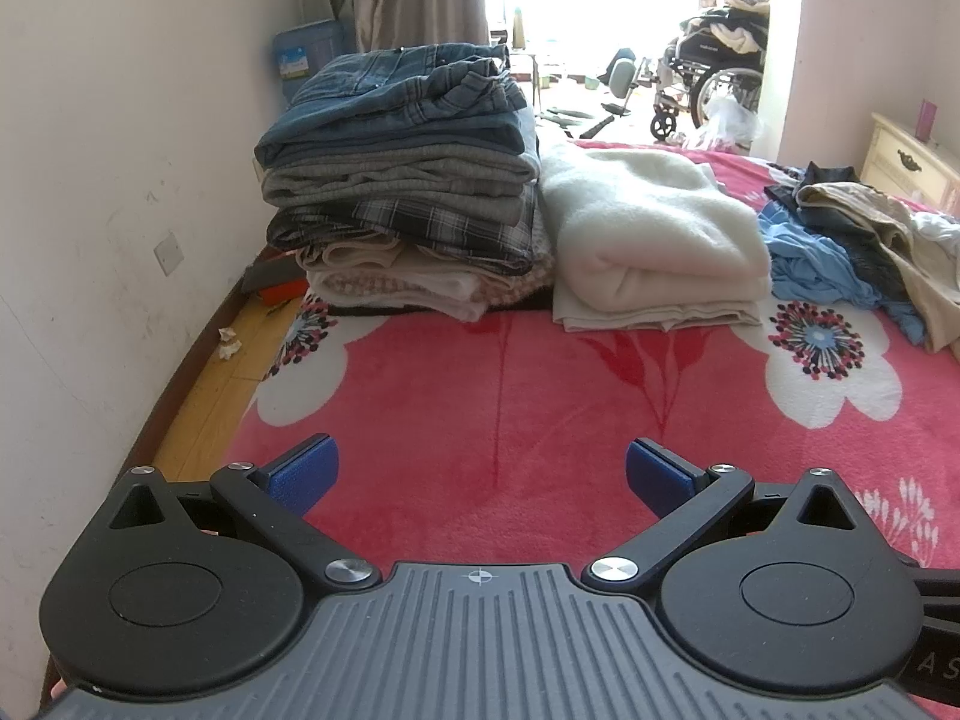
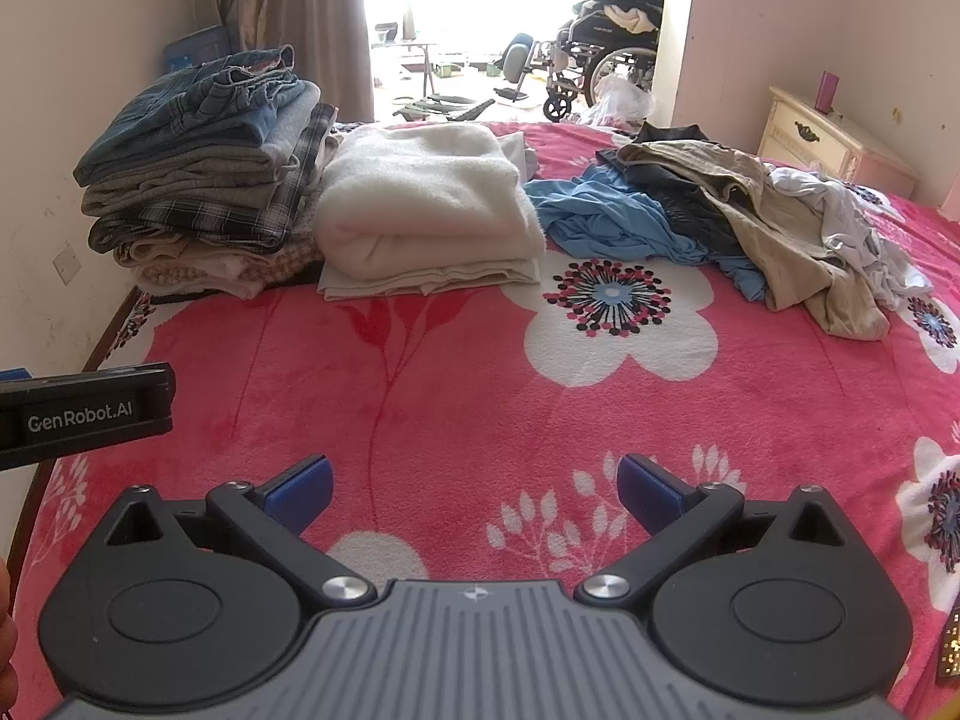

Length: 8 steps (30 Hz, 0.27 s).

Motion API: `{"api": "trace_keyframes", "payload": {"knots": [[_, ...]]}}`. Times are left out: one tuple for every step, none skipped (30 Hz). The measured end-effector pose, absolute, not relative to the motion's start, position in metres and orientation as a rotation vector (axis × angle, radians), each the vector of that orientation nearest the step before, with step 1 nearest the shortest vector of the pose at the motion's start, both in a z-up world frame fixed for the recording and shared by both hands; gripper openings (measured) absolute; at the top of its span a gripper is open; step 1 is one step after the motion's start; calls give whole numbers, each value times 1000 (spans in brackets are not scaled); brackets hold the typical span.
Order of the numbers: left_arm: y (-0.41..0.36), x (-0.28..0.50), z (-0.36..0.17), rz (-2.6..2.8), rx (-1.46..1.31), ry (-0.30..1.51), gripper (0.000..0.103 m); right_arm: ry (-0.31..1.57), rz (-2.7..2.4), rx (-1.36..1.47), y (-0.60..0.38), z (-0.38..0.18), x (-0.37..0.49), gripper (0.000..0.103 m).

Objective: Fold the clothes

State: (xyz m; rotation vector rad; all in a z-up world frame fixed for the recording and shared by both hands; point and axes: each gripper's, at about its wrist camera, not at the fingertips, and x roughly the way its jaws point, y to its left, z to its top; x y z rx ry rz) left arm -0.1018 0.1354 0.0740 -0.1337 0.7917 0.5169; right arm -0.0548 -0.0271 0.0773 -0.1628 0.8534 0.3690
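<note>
Left wrist view shows the left gripper (image 1: 482, 480) spread wide and empty above the pink flowered blanket (image 1: 480, 396). Right wrist view shows the right gripper (image 2: 474, 489) spread too, holding nothing. A folded stack of clothes (image 2: 198, 180) sits by the wall, a folded cream blanket (image 2: 426, 210) touching it. Unfolded clothes (image 2: 720, 216) lie heaped on the bed's far right, well apart from both grippers.

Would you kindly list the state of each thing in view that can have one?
Left gripper: open, empty.
Right gripper: open, empty.
Tall stack of clothes: folded, jeans on top.
Cream blanket: folded, beside the stack.
Blue garment: crumpled, unfolded.
Beige trousers: unfolded, in the heap.
Curtain: drawn aside.
</note>
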Motion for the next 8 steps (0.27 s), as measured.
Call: {"api": "trace_keyframes", "payload": {"knots": [[135,-102,74,517,-133,792,103,854,369,-163,-27,77,-54,103],[135,-102,74,517,-132,792,103,854,369,-162,-27,77,-55,103],[136,-102,74,518,-132,791,103,854,369,-162,-27,77,-55,103],[136,-102,74,519,-133,791,103,855,370,-163,-27,77,-55,103],[136,-102,74,518,-132,791,103,855,369,-163,-26,77,-55,103],[136,-102,74,519,-132,790,103,855,369,-163,-26,77,-55,103],[136,-102,74,519,-131,790,103,855,369,-163,-26,77,-54,103],[136,-102,74,520,-131,790,103,854,369,-163,-26,77,-55,103]]}}
